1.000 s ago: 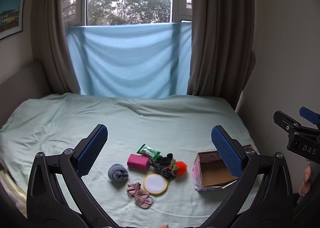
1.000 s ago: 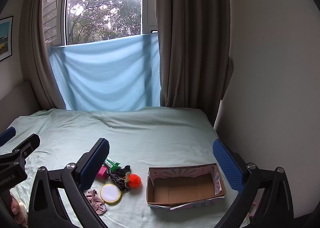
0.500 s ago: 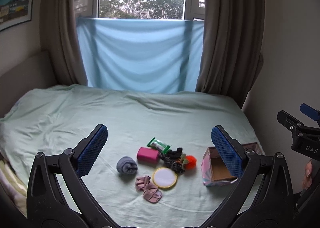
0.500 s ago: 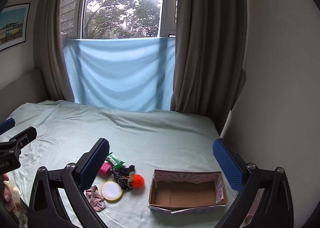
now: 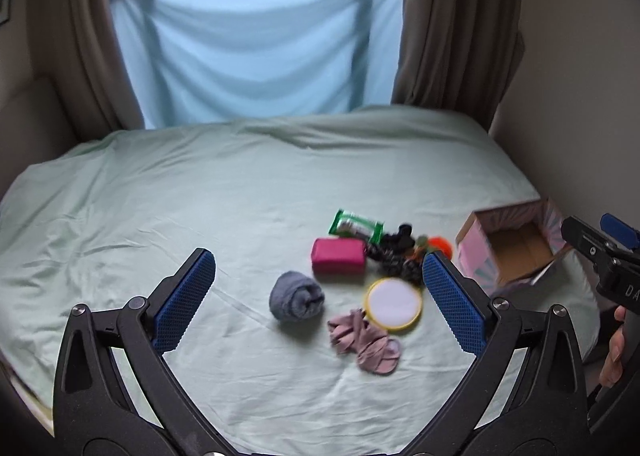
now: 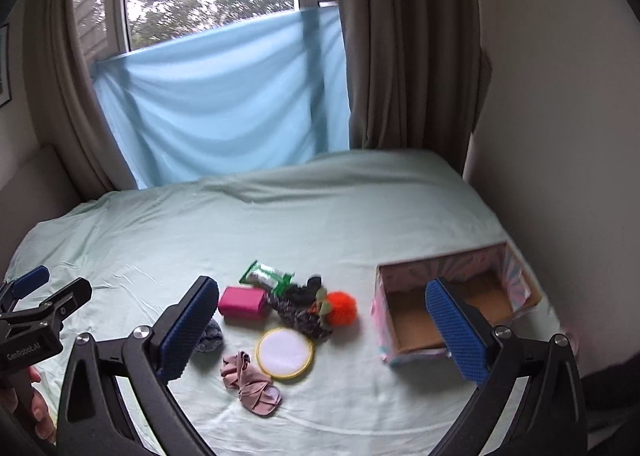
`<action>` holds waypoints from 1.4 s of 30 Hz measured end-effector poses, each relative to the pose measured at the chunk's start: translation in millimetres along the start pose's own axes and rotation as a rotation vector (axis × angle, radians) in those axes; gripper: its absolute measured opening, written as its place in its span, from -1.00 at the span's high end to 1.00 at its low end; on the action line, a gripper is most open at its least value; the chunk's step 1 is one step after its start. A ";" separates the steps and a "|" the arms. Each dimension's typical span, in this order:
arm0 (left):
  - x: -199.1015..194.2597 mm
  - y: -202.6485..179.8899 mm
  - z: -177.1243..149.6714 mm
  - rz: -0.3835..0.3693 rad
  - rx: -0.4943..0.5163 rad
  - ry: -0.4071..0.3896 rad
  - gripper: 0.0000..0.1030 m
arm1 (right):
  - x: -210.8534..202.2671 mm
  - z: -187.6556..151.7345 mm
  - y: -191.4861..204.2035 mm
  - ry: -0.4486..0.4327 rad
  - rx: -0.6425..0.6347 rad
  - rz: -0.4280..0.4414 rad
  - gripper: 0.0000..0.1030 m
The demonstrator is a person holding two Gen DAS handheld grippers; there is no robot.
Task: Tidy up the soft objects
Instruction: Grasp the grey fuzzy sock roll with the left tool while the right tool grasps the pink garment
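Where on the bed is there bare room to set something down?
Bare pale green bedsheet spans the left side and far end toward the hanging blue cloth. It's crowded around the rolled grey-blue sock, pink rectangular pouch and open cardboard box.

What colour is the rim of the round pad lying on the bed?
Yellow, around a white centre; the round pad shows best in the right wrist view.

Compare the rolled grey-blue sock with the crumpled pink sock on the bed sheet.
The rolled grey-blue sock is a compact, rounded bundle; the crumpled pink sock sprawls flat and loose. The grey-blue one lies farther from the open cardboard box; the pink one lies nearer the camera, beside the round yellow-rimmed white pad. Both rest untouched on the pale green sheet.
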State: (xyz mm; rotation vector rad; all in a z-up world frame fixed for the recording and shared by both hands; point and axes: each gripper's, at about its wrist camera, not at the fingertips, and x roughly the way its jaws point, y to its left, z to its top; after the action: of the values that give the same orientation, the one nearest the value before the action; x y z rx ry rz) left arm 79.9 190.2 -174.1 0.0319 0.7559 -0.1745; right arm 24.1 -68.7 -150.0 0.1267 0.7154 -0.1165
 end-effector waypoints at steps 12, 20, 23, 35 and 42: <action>168.3 47.2 -63.9 -0.119 0.117 0.132 -0.99 | 121.2 -124.2 66.0 0.151 0.176 -0.064 -1.00; 259.1 40.6 -108.0 -0.172 0.172 0.189 -0.82 | 205.5 -198.6 93.5 0.219 0.210 -0.088 -0.99; 278.4 39.2 -120.2 -0.181 0.164 0.208 -0.81 | 228.7 -215.9 100.6 0.244 0.186 -0.090 -0.95; 321.8 35.8 -144.8 -0.180 0.177 0.259 -0.41 | 260.6 -222.4 117.5 0.231 0.093 -0.097 -0.05; 311.6 33.6 -139.9 -0.173 0.188 0.259 -0.23 | 261.9 -212.4 119.2 0.231 0.078 -0.043 0.46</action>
State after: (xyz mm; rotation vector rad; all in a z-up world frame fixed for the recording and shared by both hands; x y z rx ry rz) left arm 213.0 190.6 -490.5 0.1701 0.9992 -0.4120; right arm 100.9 65.3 -472.6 0.2011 0.9443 -0.1727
